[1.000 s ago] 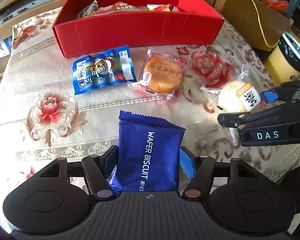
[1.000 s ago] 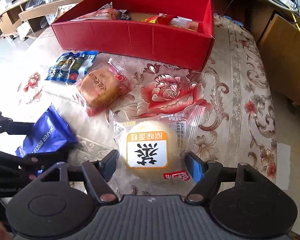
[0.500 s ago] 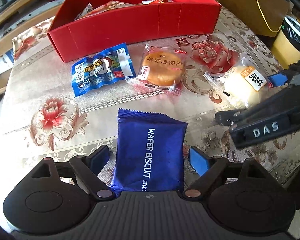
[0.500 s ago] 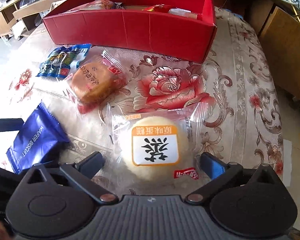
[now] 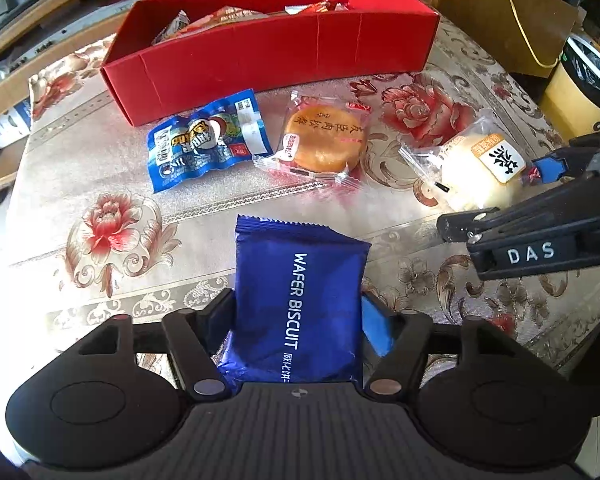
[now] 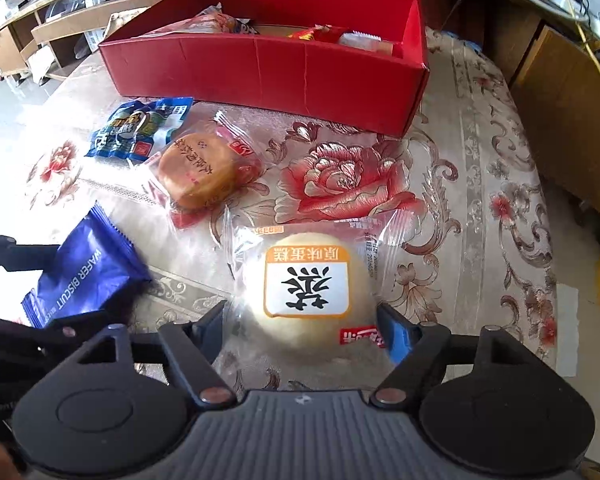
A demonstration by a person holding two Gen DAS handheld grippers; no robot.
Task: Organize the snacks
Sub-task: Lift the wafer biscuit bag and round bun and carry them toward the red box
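Note:
My left gripper (image 5: 298,320) is shut on a blue wafer biscuit packet (image 5: 300,304), gripped at its sides just above the floral tablecloth; the packet also shows in the right wrist view (image 6: 84,272). My right gripper (image 6: 302,324) is shut on a round pale cake in clear wrap (image 6: 306,292), which shows in the left wrist view too (image 5: 476,168). A red box (image 5: 276,52) holding several snacks stands at the back, also in the right wrist view (image 6: 268,68).
A blue snack bag (image 5: 208,146) and a wrapped orange pastry (image 5: 324,138) lie in front of the box. A yellow bin (image 5: 580,76) and a cardboard box (image 5: 508,12) stand off the table's right side. Shelves stand behind left.
Both grippers closed from open onto their snacks: the left on the wafer packet, the right on the cake. Both views shifted slightly toward the red box.

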